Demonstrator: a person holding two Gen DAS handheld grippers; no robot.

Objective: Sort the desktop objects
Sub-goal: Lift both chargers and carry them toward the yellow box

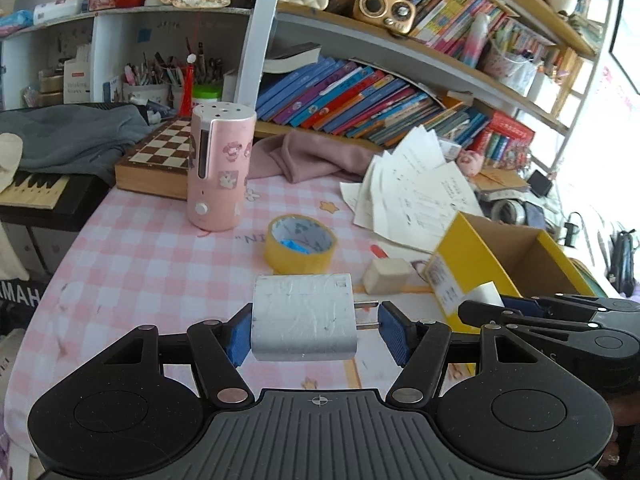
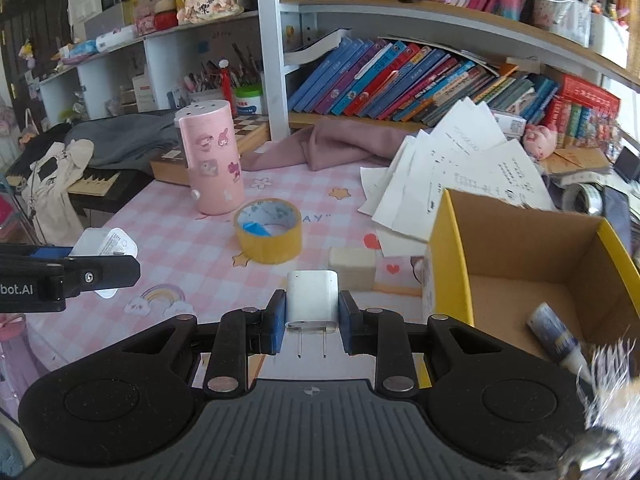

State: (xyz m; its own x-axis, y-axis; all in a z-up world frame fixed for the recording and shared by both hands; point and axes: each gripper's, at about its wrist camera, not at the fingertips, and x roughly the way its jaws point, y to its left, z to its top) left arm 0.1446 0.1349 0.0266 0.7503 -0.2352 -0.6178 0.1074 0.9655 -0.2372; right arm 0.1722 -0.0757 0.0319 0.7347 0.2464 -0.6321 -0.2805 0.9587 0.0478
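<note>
Chargers, two of them, are the items in hand. The left gripper is clamped on the larger white charger, one blue pad flat on its left face, the other meeting the prong end. The right gripper is clamped on the smaller white charger across its two broad sides. Both are held clear above the pink checked tablecloth, the smaller one just beside the open yellow cardboard box.

Handling, as a judgement: both are hard, rigid plastic shells, light, smooth and somewhat slippery. The flat body faces are the sound place to hold. The left grip bears partly on the metal prongs, a narrow seat that could let the body pivot or slip.

Orientation: the larger charger lies with its long axis across the jaws, prongs pointing to the right of the left wrist view. The smaller one has its long axis along the fingers, prongs pointing back toward the camera, rounded end forward.

Remaining on the cloth: yellow tape roll, a small cream block, a pink cylinder, loose papers. A small tube already lies in the box
</note>
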